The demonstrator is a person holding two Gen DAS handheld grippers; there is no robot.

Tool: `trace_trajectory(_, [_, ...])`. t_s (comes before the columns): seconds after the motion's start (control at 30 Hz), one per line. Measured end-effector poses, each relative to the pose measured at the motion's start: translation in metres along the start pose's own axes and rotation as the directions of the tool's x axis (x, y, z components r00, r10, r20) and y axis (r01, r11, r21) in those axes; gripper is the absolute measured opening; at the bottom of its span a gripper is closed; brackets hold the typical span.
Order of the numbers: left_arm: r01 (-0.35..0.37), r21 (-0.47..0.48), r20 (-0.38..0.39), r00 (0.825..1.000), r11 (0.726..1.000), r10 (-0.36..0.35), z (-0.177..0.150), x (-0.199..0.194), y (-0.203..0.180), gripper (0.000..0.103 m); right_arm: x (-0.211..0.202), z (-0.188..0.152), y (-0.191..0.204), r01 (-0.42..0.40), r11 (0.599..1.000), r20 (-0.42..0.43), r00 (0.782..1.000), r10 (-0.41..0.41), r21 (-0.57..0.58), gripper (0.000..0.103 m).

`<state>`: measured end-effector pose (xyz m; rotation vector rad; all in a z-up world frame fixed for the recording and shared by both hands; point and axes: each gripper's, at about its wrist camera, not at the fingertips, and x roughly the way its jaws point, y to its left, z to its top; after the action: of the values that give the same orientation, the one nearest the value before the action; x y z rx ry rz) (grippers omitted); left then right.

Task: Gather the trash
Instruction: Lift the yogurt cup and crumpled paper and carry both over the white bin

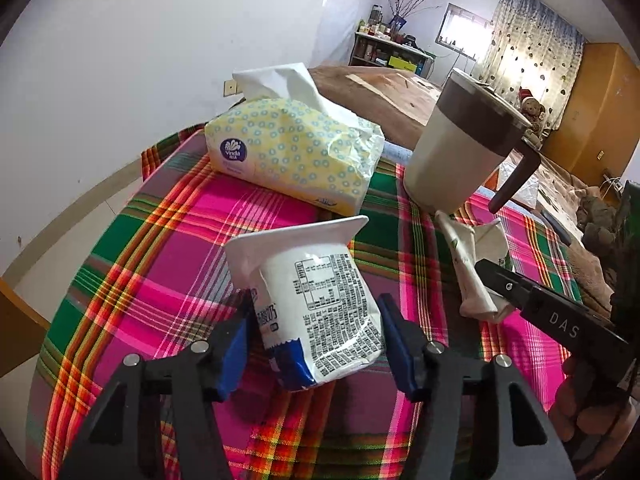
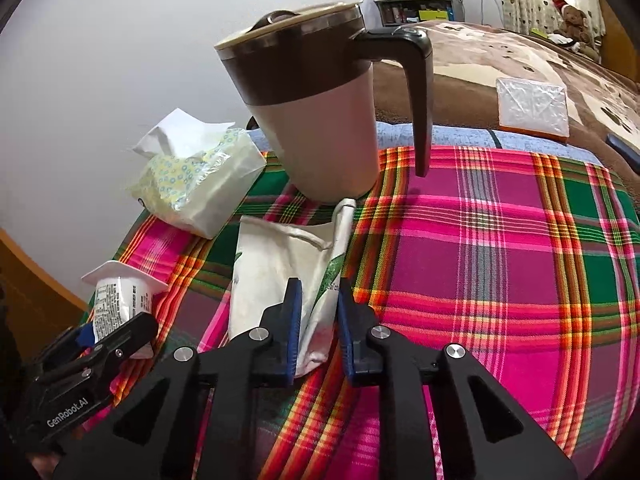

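A crushed white yogurt cup (image 1: 316,304) with black print lies on the plaid tablecloth (image 1: 168,264). My left gripper (image 1: 316,332) has its blue pads on either side of the cup, against its sides. The cup also shows in the right wrist view (image 2: 120,300). A flattened white paper carton (image 2: 288,276) with green print lies in front of the kettle. My right gripper (image 2: 318,320) is closed around its near corner. The carton also shows in the left wrist view (image 1: 476,272), with my right gripper (image 1: 496,280) on it.
A yellow Vinda tissue pack (image 1: 292,156) sits at the table's far left. A beige and brown kettle (image 2: 316,112) with a black handle stands behind the carton. A brown blanketed bed (image 2: 500,60) lies beyond the table, with a white packet (image 2: 534,106) on it.
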<state>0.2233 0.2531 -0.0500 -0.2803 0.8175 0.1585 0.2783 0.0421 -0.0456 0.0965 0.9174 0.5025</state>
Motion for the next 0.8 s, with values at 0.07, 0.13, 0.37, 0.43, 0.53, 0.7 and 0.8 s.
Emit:
trace_trajectory(0.07, [0.002,0.015,0.008,1.0,1.0,-0.002,-0.001,-0.004,-0.003,0.061,-0.005,-0.003,-0.001,0.005,1.0,0.006,1.0,-0.005,0.001,0.014])
trace_trajectory(0.13, [0.008,0.024,0.012,1.0,1.0,-0.008,-0.002,-0.007,-0.007,0.061,-0.008,-0.004,-0.003,0.009,1.0,0.009,1.0,-0.009,0.005,0.011])
trace_trajectory(0.37, [0.027,0.033,0.012,1.0,0.999,-0.027,-0.013,-0.02,-0.018,0.061,-0.03,-0.015,-0.007,0.035,0.999,0.033,0.999,-0.035,-0.012,0.01])
trace_trajectory(0.43, [0.033,0.042,0.016,0.999,0.999,-0.034,-0.017,-0.025,-0.022,0.061,-0.038,-0.018,-0.009,0.036,0.999,0.046,0.998,-0.036,-0.009,0.01])
trace_trajectory(0.53, [0.05,0.055,0.017,0.999,0.997,-0.051,-0.024,-0.034,-0.031,0.061,-0.052,-0.023,-0.012,0.044,0.999,0.065,0.997,-0.043,-0.001,0.01])
trace_trajectory(0.7, [0.074,0.084,0.031,0.997,0.994,-0.077,-0.033,-0.05,-0.049,0.061,-0.075,-0.031,-0.022,0.056,0.998,0.096,0.994,-0.058,0.023,0.01])
trace_trajectory(0.8, [0.088,0.109,0.041,0.995,0.99,-0.092,-0.038,-0.061,-0.061,0.061,-0.089,-0.038,-0.03,0.065,0.997,0.113,0.991,-0.069,0.04,0.01])
